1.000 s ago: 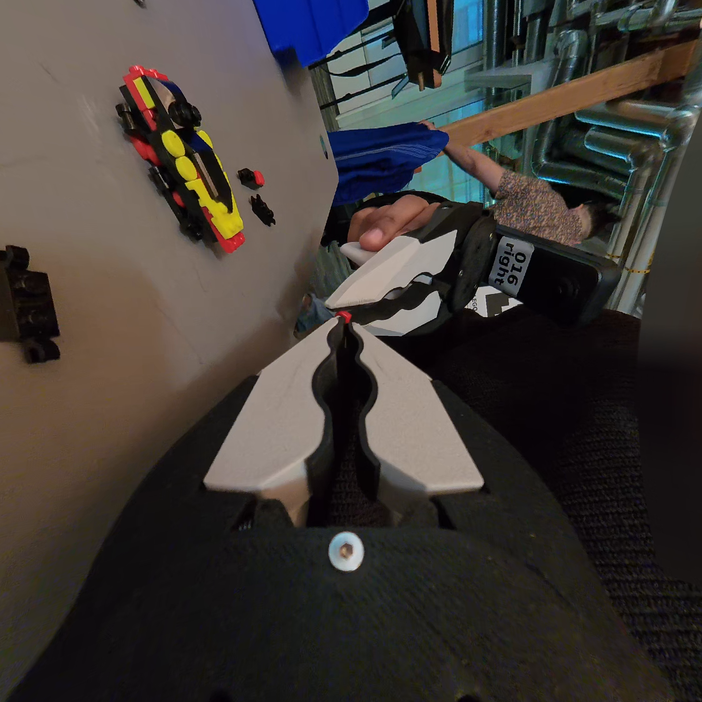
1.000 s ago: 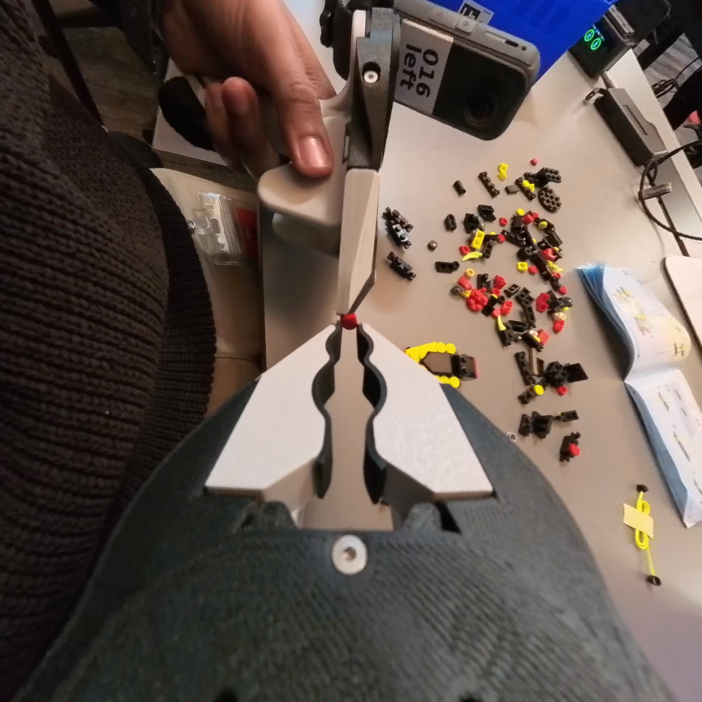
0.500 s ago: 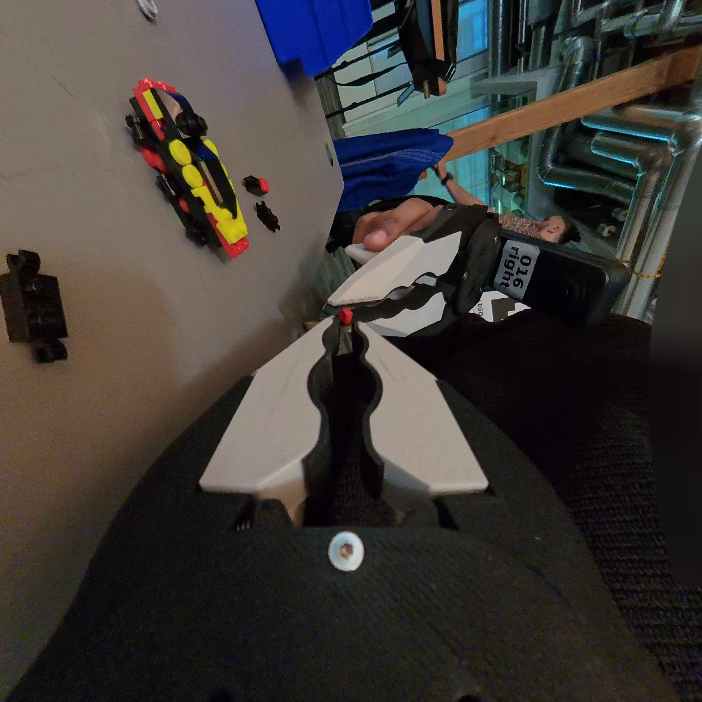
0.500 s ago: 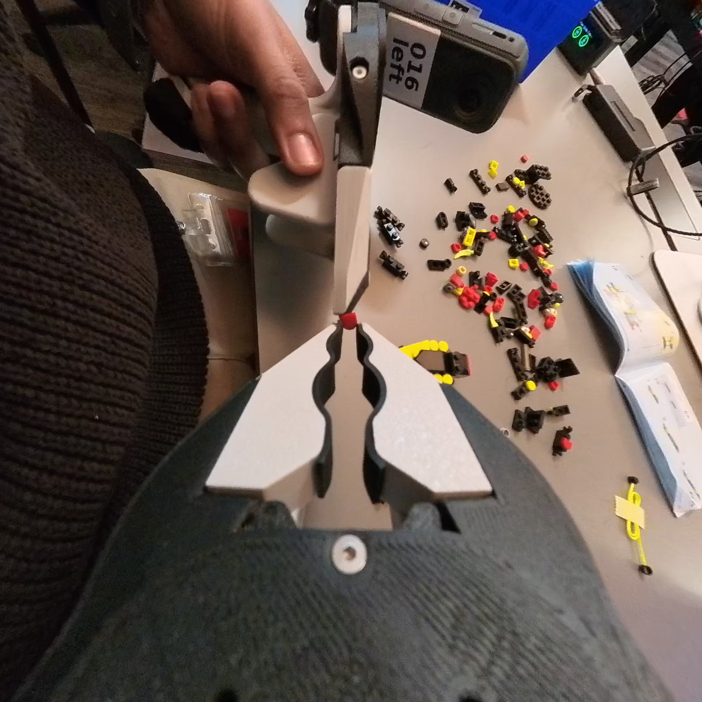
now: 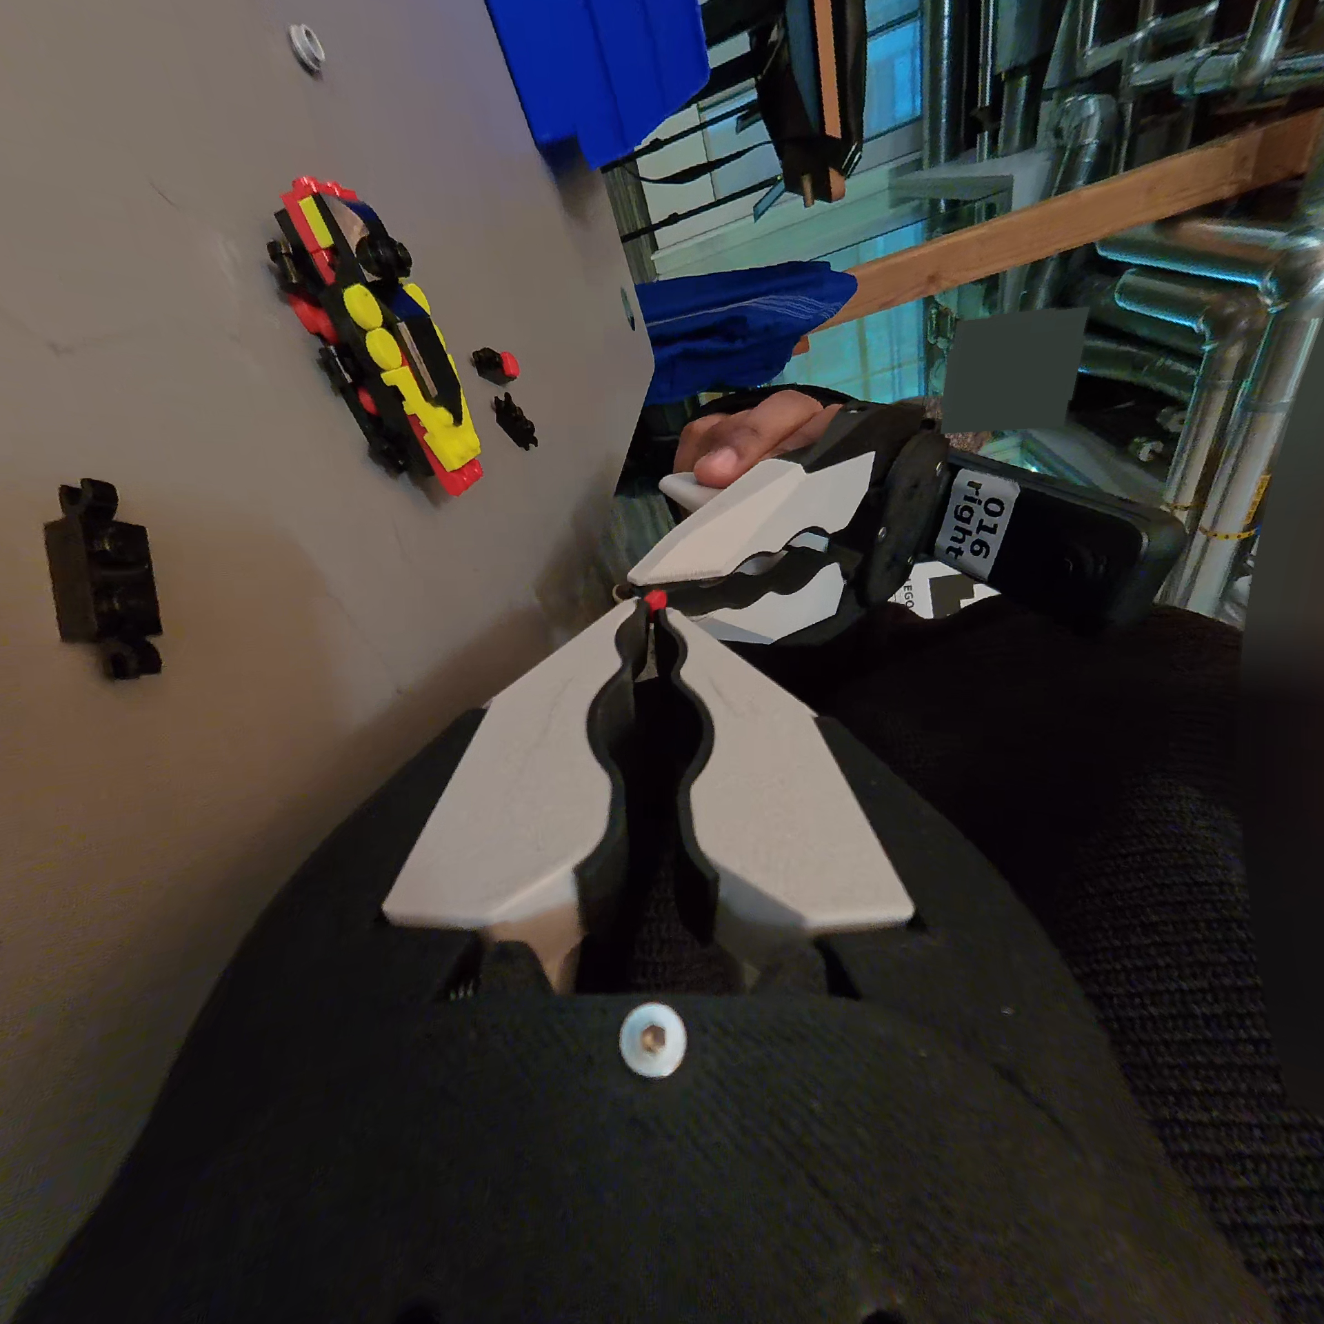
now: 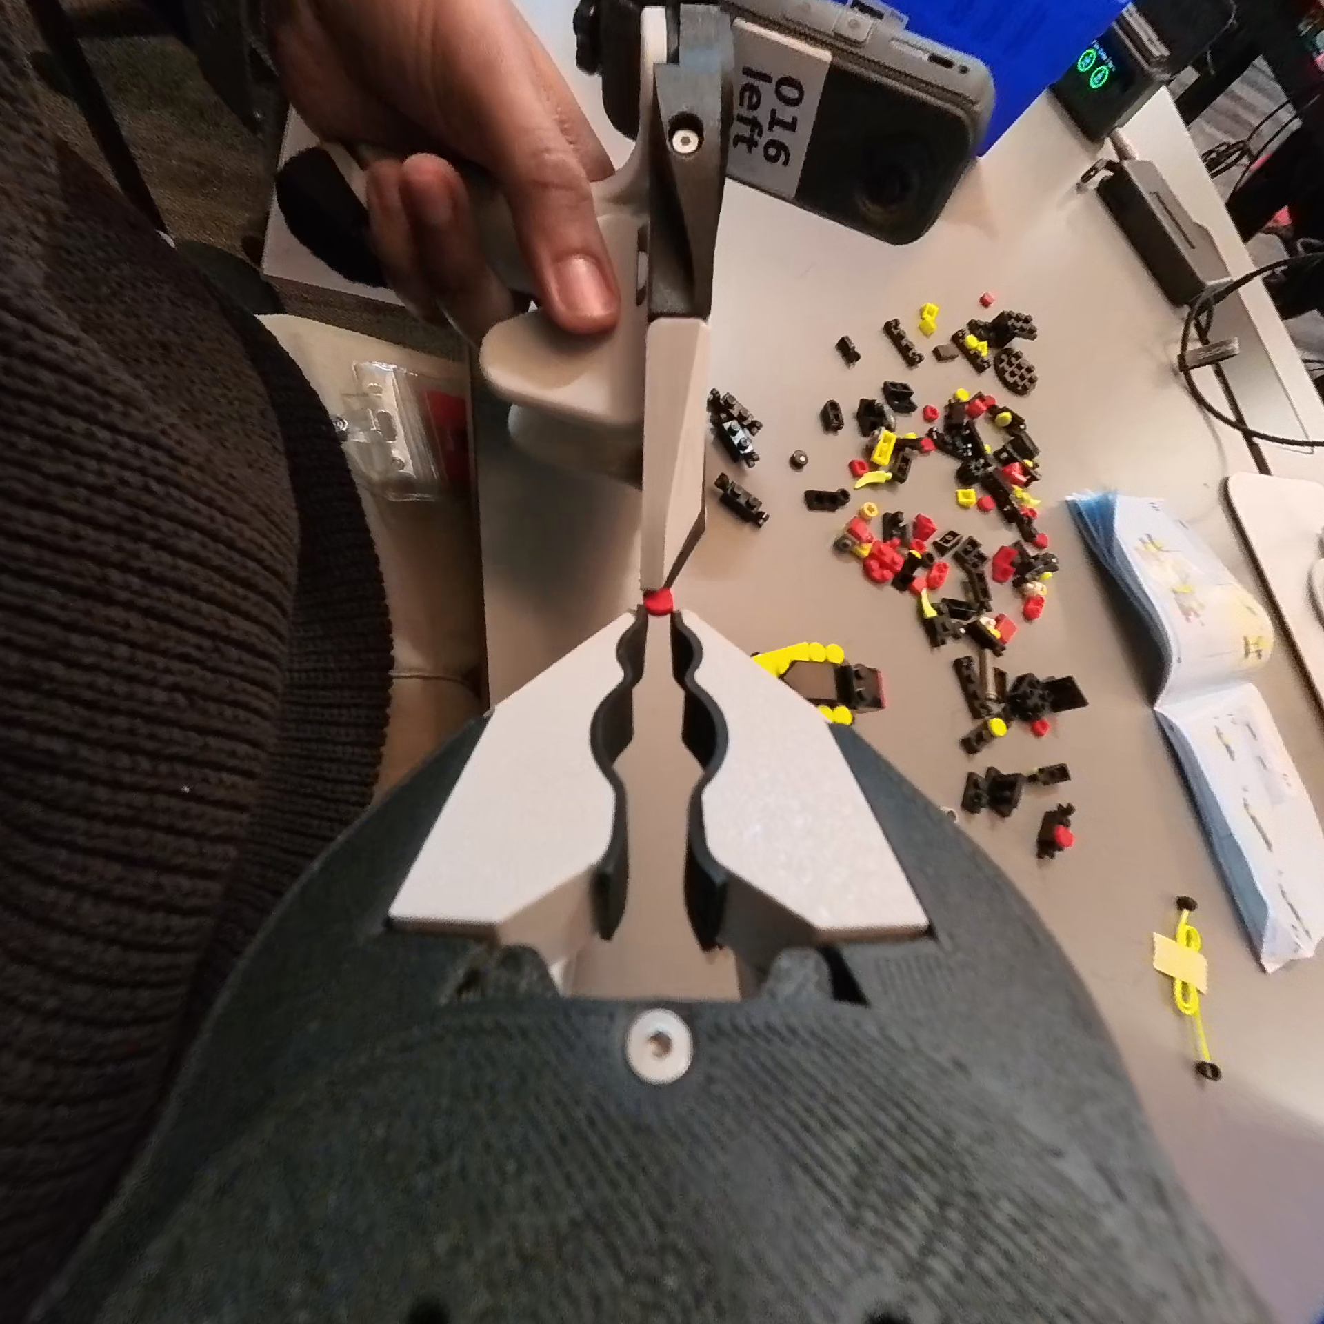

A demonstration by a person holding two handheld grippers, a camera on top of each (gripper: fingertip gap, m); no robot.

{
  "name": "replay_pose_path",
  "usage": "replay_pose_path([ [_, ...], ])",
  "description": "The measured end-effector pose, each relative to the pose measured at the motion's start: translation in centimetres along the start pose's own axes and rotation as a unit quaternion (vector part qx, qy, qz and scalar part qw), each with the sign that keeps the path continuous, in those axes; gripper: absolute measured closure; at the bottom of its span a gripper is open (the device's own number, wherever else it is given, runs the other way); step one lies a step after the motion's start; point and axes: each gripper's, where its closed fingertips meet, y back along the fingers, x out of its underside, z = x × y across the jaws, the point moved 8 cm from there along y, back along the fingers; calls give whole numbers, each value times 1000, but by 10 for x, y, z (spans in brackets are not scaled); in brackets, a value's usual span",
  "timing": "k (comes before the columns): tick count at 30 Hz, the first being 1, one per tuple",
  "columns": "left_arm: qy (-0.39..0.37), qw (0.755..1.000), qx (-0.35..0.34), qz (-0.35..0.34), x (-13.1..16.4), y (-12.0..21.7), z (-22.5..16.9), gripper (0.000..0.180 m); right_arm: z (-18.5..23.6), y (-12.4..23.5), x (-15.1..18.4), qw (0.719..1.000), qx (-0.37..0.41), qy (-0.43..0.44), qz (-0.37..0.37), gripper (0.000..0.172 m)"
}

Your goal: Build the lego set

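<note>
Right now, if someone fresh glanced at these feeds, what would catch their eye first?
The two tongs meeting tip to tip over the table's near edge: the right tongs pinch a tiny red stud, and the left tongs come down onto it from above, tips together. Next, the scatter of black, red and yellow bricks on the grey table, right of the tongs, with an open booklet beyond it.

Two tongs (image 6: pixel 658 609), one booklet (image 6: pixel 1211 688), perhaps sixty loose bricks (image 6: pixel 960 516).

Grey table (image 6: pixel 824 251), metal pipes (image 5: pixel 1182 286)
</note>
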Motion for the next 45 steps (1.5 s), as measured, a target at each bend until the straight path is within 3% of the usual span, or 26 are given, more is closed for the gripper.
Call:
replay_pose_path([
  [15, 6, 1000, 1, -8, -1, 1, 1, 180, -1, -2, 1, 1000, 7, -1, 4, 165],
  [23, 6, 1000, -23, -15, -3, 5, 5, 180, -10, -4, 15, 998, 27, -11, 49, 170],
  [30, 11, 1000, -26, -15, -4, 6, 7, 180, -28, 5, 39, 987, 47, -100, 117, 157],
  [36, 16, 999, -27, -8, -3, 3, 10, 180, -28, 17, 47, 975, 16, -207, 74, 158],
  [45, -2, 999, -42, 0, -3, 0, 10, 180, -12, -14, 41, 975, -21, -189, 116, 158],
])
